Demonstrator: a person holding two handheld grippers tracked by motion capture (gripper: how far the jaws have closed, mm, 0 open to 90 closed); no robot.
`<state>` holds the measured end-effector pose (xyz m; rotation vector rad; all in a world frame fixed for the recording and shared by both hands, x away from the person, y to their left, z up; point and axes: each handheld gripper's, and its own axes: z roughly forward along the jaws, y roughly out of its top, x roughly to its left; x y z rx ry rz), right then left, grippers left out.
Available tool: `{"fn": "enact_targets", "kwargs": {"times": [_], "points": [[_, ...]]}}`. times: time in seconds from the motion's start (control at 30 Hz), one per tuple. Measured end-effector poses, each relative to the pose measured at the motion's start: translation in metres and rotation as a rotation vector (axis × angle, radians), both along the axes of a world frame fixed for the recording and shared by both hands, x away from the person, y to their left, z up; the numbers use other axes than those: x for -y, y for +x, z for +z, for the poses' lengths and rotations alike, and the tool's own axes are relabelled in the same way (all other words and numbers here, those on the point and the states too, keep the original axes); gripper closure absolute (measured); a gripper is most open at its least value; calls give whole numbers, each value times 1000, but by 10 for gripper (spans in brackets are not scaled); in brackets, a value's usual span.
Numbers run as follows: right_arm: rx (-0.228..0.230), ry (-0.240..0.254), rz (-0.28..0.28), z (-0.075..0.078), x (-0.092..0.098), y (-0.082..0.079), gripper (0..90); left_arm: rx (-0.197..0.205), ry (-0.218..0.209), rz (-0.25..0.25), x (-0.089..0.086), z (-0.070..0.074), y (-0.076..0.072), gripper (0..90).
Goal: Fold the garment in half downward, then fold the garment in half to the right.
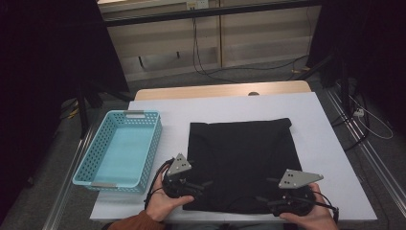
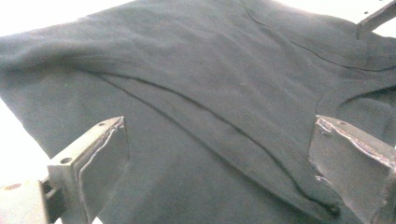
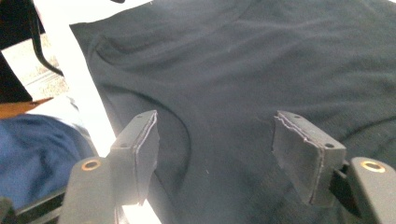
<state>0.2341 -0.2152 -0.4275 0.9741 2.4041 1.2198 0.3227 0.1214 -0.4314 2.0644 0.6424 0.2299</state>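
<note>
A black garment (image 1: 239, 163) lies folded flat as a rough square on the white table (image 1: 230, 105). At the garment's near left corner, my left gripper (image 1: 206, 187) points right over the cloth. In the left gripper view the left gripper (image 2: 219, 123) stands open, its jaws wide apart above the black garment (image 2: 187, 70) with its seams and folds. My right gripper (image 1: 265, 190) is at the near right corner and points left. Its jaws are also apart in the right gripper view, where the right gripper (image 3: 215, 116) is open over the garment (image 3: 257, 56) near its edge.
A light blue perforated basket (image 1: 151, 158) stands left of the garment, close to my left hand. The table's near edge runs just under both hands. A blue-clad leg (image 3: 37, 149) shows beyond that edge. Floor cables and dark stands lie behind the table.
</note>
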Motion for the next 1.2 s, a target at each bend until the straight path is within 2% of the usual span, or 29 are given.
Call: {"fn": "enact_targets", "kwargs": {"times": [0.07, 0.17, 0.23, 0.4, 0.5, 0.57, 0.73, 0.8, 0.9, 0.93, 1.0, 1.07, 1.17, 1.2], "points": [[12, 5, 2, 1, -5, 0, 319, 7, 1, 7, 0, 0, 2, 53], [19, 7, 13, 0, -13, 0, 319, 40, 5, 6, -2, 1, 8, 50], [20, 2, 27, 0, -21, 1, 319, 19, -7, 22, -3, 1, 12, 47], [11, 6, 57, -1, -41, 6, 327, 28, 0, 42, -2, 0, 21, 52], [4, 7, 85, -3, -54, 9, 347, 9, -3, 55, 1, -2, 27, 51], [4, 7, 104, -4, -61, 10, 356, 28, 24, 58, 5, -1, 31, 53], [-4, 8, 145, -5, -77, 12, 392, 28, 14, 82, 10, 2, 43, 61], [-4, 8, 160, -5, -83, 14, 405, 15, 1, 107, 13, 3, 55, 61], [-13, 4, 187, -6, -95, 18, 422, 10, 6, 112, 17, 4, 65, 70], [-13, -1, 194, -7, -98, 19, 433, 22, 8, 120, 18, 4, 70, 70], [-19, -3, 221, -8, -107, 23, 441, 18, -13, 143, 18, 4, 77, 72], [-22, -8, 237, -9, -116, 26, 464, 17, -8, 146, 18, 5, 84, 74], [-26, -15, 256, -12, -126, 29, 483, 38, -11, 146, 19, 4, 97, 80], [-27, -23, 268, -14, -131, 30, 491, 48, 2, 157, 20, 3, 99, 82]]}}
